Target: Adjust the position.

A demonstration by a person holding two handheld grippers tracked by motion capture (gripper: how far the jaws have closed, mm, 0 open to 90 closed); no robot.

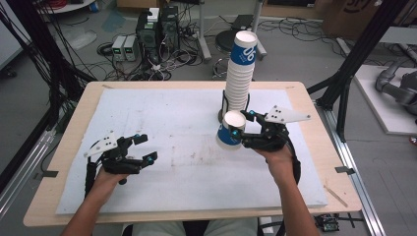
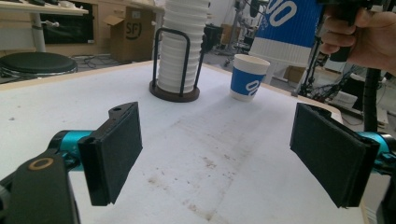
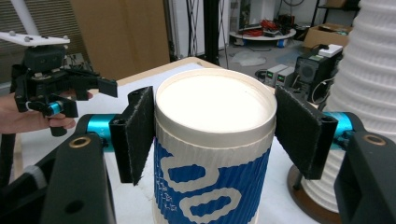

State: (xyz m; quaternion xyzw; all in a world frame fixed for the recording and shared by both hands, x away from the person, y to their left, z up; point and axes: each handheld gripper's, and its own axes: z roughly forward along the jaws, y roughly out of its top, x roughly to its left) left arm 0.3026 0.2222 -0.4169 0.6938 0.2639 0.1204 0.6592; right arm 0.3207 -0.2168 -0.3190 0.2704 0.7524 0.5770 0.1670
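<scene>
The right gripper (image 1: 242, 129), right of centre in the high view, clamps a blue-and-white paper cup (image 1: 230, 132) between its pads; the right gripper view shows both pads pressed against the cup's sides just under the rim. The cup stands upright, mouth up, low over the white mat (image 1: 162, 118) and just in front of the tall stack of cups (image 1: 240, 73) in its black wire holder. That stack is the nearest obstacle. The left gripper (image 1: 145, 147), lower left, rests with jaws wide apart, holding nothing, well away.
</scene>
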